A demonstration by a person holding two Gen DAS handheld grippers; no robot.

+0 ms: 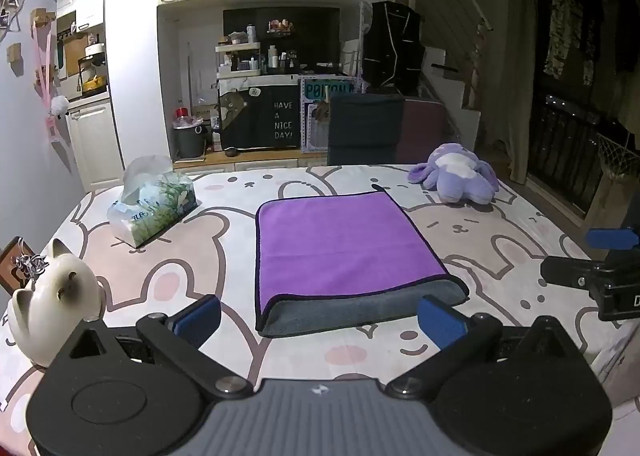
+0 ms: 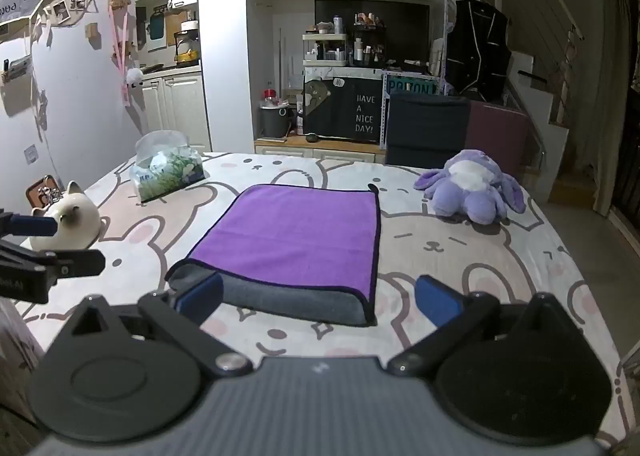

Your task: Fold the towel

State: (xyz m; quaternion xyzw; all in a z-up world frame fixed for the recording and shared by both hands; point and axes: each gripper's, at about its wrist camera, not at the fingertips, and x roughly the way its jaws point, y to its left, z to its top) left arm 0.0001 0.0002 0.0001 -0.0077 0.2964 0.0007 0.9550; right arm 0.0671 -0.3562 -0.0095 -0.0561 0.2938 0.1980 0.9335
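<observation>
The towel (image 1: 344,252) lies flat on the bunny-print cloth (image 1: 192,268), purple face up with a grey under-layer showing along its near edge, so it looks folded once already; it sits ahead of both claws, touching neither. The left gripper (image 1: 320,316) hovers with its jaws wide and nothing between them, just short of the towel's near grey edge, roughly centred on it; the right gripper (image 2: 320,298) is likewise spread wide and empty, and in its own view the left blue pad (image 2: 200,296) overlaps the towel's near-left corner, though whether it touches the cloth there I cannot tell. The towel's long axis appears to run away from the claws, toward the far end of the table, but the fisheye bends the outline and I would not press it. Both claws seem about equally near the near edge, the left toward the towel's left, the right toward its right. Left of the towel stand a tissue pack (image 1: 154,207) and a cat figurine (image 1: 52,312); beyond its far-right corner lies a purple plush (image 1: 456,175). The towel's underside and the layers within the fold are hidden.
</observation>
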